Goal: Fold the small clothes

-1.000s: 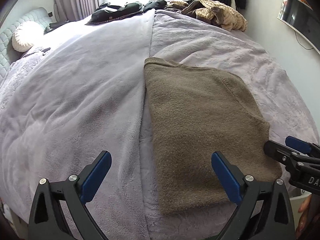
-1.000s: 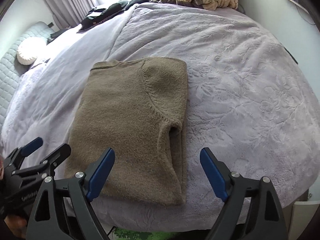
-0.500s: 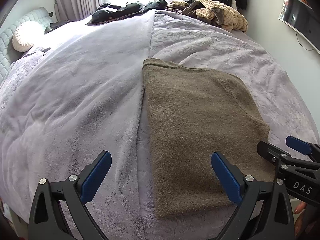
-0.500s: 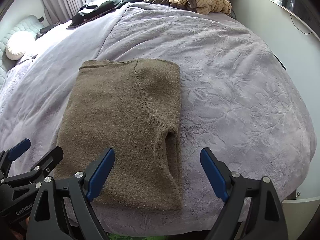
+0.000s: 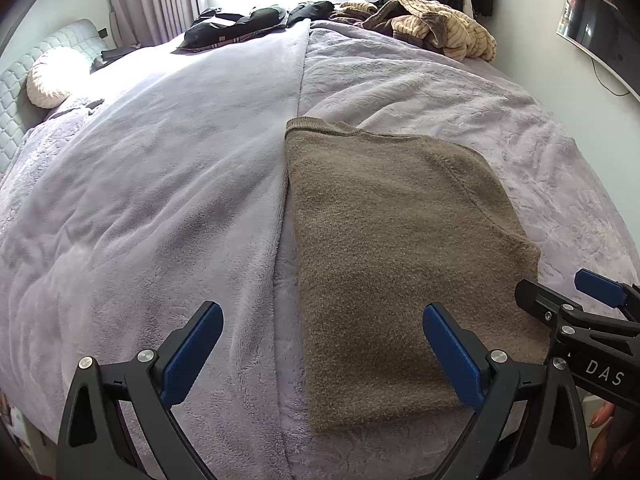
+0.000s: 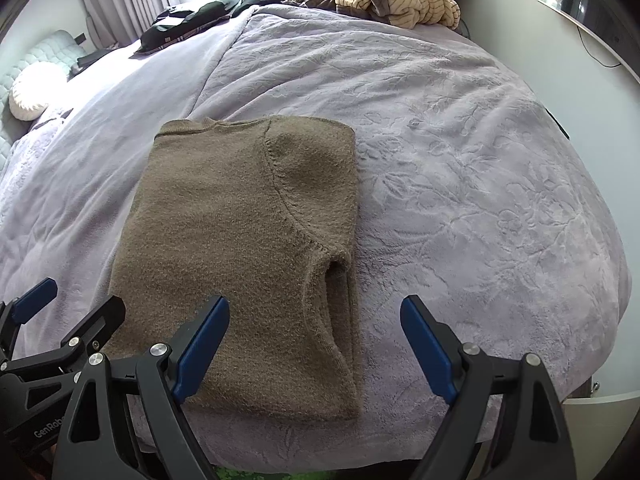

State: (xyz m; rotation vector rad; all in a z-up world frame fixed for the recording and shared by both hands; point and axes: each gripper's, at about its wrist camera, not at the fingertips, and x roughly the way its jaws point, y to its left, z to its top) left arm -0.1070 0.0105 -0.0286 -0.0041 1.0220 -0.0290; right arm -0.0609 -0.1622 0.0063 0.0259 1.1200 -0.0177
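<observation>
Near foot edge of bed [image 6: 460, 128]: brown knit sweater [image 6: 240, 240], sleeves tucked in, lying flat. Looks soft, floppy, light, fuzzy so probably not slippery. Best pinch near-edge corners. Left tool [image 5: 320, 354] spread, empty; right tool [image 6: 316, 346] same, hovering.

Wall screen [image 5: 600, 28] cut by frame edge, hand [image 5: 604, 436] mostly hidden behind right tongs [image 5: 568, 300]

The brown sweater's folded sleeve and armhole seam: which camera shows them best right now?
The right wrist view. There the brown sweater lies whole on the bed, with the curved seam and the sleeve fold along its right edge plain. The left wrist view shows the sweater mostly as flat knit, its right edge partly behind the right gripper.
</observation>
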